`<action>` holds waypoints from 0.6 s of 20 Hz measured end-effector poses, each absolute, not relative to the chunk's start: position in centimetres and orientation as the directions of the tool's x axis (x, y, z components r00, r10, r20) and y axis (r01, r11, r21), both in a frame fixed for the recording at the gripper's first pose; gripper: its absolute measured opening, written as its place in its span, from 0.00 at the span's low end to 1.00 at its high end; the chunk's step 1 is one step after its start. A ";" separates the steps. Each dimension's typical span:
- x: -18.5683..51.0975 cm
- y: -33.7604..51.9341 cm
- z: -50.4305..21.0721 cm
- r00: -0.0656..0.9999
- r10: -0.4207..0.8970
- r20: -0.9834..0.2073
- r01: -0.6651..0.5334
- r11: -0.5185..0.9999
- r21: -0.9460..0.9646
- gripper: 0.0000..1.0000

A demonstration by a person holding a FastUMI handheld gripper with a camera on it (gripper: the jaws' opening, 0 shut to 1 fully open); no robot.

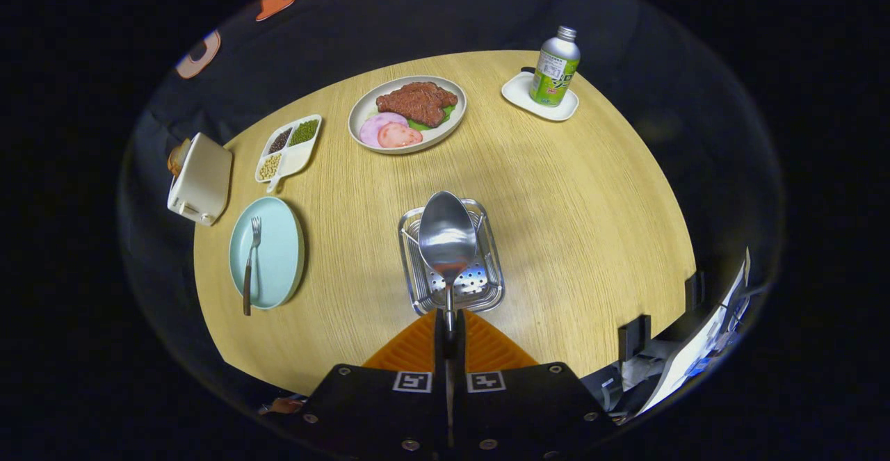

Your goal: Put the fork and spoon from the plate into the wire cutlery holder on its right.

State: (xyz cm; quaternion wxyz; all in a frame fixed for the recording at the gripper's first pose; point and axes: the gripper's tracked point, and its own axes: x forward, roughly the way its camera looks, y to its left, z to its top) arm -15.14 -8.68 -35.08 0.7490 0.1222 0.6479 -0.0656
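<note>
My gripper (pixel 448 323) is shut on the handle of a metal spoon (pixel 446 237), whose bowl points away from me and hangs above the wire cutlery holder (pixel 487 287). The holder stands on the round wooden table (pixel 570 224) just ahead of the fingers and its perforated bottom shows under the spoon. To the holder's left lies a pale blue plate (pixel 278 252) with a fork (pixel 250 263) on it; the fork's dark handle sticks out over the plate's near rim.
Beyond the holder is a plate of meat and ham slices (pixel 408 113). A divided dish of beans (pixel 288 149) and a cream toaster (pixel 201 178) are at the far left. A drink bottle (pixel 554 67) stands on a white tray (pixel 518 92) at the far right.
</note>
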 end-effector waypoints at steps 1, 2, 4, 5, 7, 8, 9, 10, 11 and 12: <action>-15.1 -8.9 -35.1 0.149 0.055 -0.987 0.248 0.964 0.092 0.04; -15.0 -9.2 -35.2 0.147 0.053 -0.988 0.244 0.966 0.088 0.04; -14.6 -9.8 -35.5 0.150 0.057 -0.987 0.232 0.968 0.091 0.05; -14.2 -10.2 -35.4 0.156 0.060 -0.986 0.223 0.970 0.094 0.06; -13.5 -10.8 -35.3 0.172 0.063 -0.983 0.202 0.974 0.098 0.07; -13.1 -11.1 -35.2 0.180 0.065 -0.982 0.189 0.977 0.100 0.07; -12.8 -11.3 -34.9 0.186 0.071 -0.980 0.172 0.980 0.104 0.08; -12.8 -11.3 -34.7 0.186 0.080 -0.979 0.145 0.983 0.108 0.08; -13.0 -11.3 -34.5 0.186 0.089 -0.979 0.104 0.988 0.110 0.08; -13.0 -11.5 -34.4 0.192 0.088 -0.977 0.081 0.991 0.106 0.08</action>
